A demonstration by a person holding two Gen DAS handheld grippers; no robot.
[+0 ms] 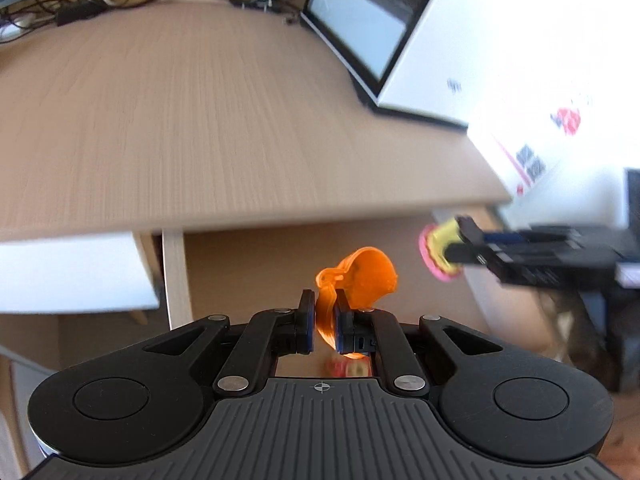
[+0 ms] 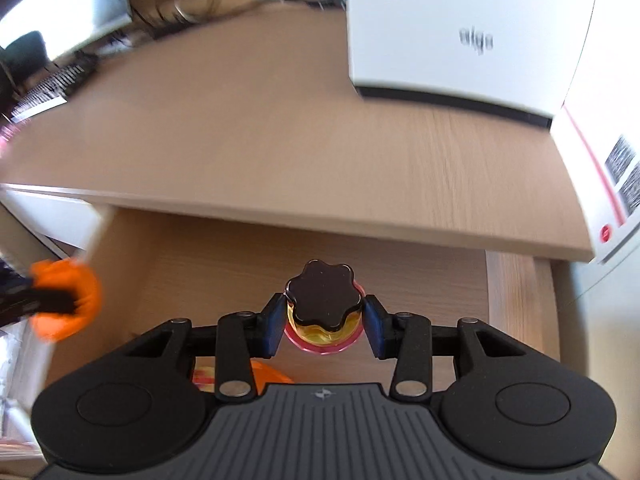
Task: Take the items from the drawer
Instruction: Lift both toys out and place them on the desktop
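Left wrist view: left claw (image 1: 324,322) pinches orange scoop (image 1: 360,280), right claw (image 2: 325,326) pinches a dark-capped toy (image 2: 322,300); both lifted just before table (image 2: 280,152) edge, which lies ahead and slightly higher.

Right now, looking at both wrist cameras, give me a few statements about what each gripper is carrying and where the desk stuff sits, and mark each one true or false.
1. The left gripper is shut on an orange plastic toy. True.
2. The right gripper is open and holds nothing. False: it is shut on a small yellow jar with a dark scalloped lid.
3. A white box stands on the wooden desktop. True.
4. The orange toy rests on the desktop. False: it is held in the air below the desk's front edge.
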